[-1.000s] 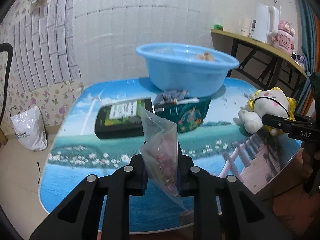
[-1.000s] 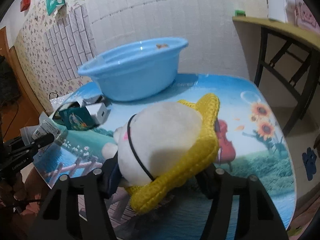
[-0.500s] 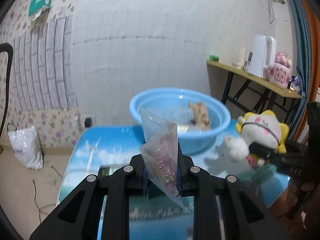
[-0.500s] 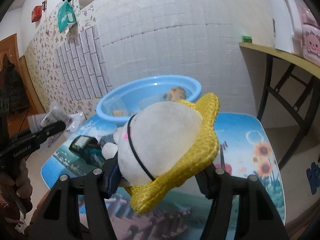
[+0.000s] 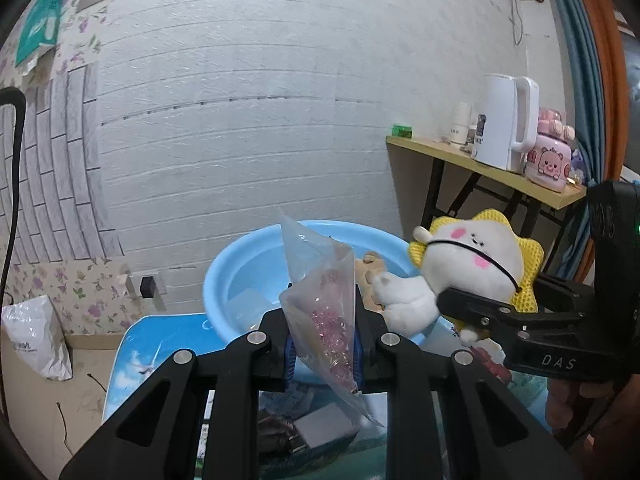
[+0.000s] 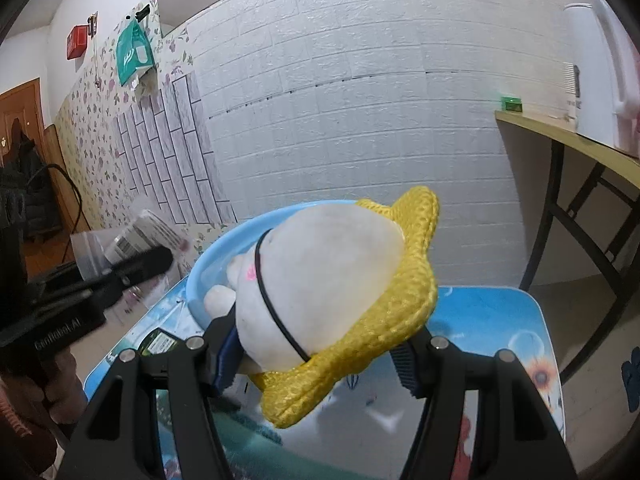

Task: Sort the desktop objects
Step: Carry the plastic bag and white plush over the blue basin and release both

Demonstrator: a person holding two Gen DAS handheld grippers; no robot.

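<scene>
My left gripper (image 5: 325, 344) is shut on a clear plastic bag of pink beads (image 5: 326, 304), held up in front of the light blue basin (image 5: 240, 276). My right gripper (image 6: 316, 354) is shut on a white plush toy with a yellow hat (image 6: 336, 292); the plush toy also shows in the left wrist view (image 5: 468, 264), at the basin's right rim. The basin (image 6: 224, 256) lies behind and below the toy in the right wrist view. The left gripper with its bag shows at the left of the right wrist view (image 6: 132, 258). A brown item (image 5: 370, 264) lies inside the basin.
The low table (image 6: 496, 320) has a printed landscape top. A dark box (image 6: 160, 343) and small packets (image 5: 304, 428) lie on it near the basin. A side table (image 5: 480, 168) at right holds a white kettle (image 5: 506, 120) and a pink bottle (image 5: 548, 160). A white bag (image 5: 32, 336) sits on the floor.
Both grippers have risen and moved forward toward the basin, carrying the bead bag and the plush toy. The toy has gone from the table's right side to the basin's rim.
</scene>
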